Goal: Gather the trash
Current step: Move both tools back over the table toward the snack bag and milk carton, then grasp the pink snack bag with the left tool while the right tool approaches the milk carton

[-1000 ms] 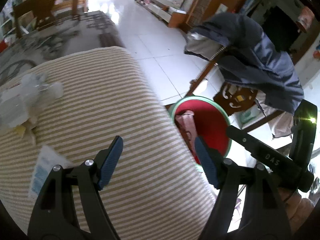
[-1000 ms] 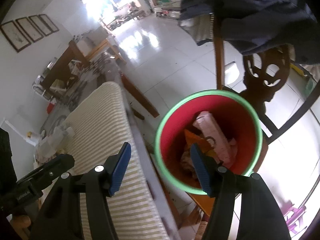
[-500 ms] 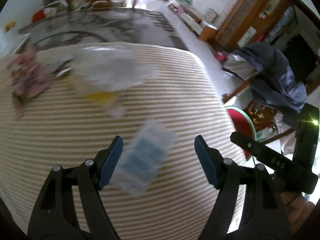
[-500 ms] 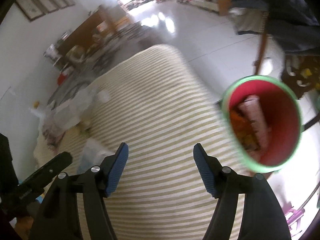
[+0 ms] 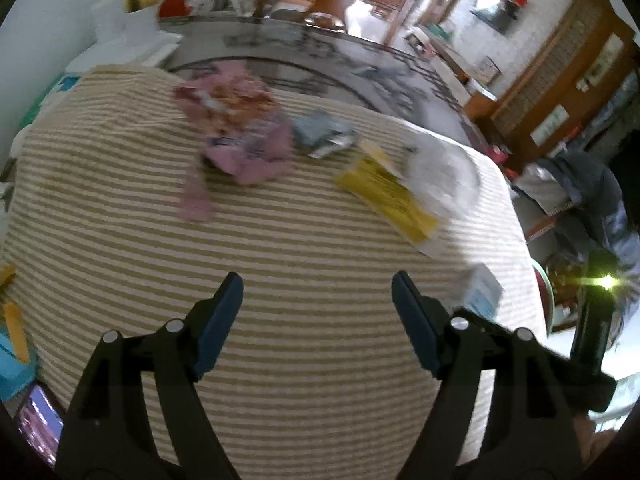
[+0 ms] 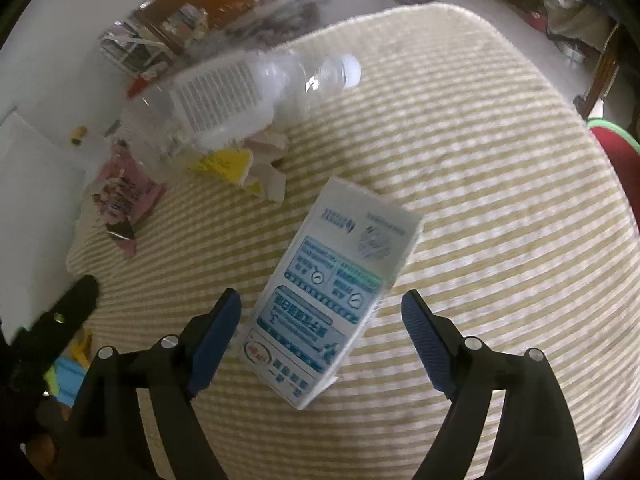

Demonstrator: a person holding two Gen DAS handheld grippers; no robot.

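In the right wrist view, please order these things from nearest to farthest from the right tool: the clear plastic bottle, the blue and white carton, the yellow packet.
From the right tool:
1. Blue and white carton, lying between the open fingers.
2. Yellow packet, farther up the striped cloth, to the left.
3. Clear plastic bottle, just behind the packet, at the far left.

Both grippers swing off red bin (image 6: 614, 144) onto striped cloth (image 6: 480, 200); right gripper (image 6: 320, 334) now straddles blue-white carton (image 6: 334, 292), jaws wide
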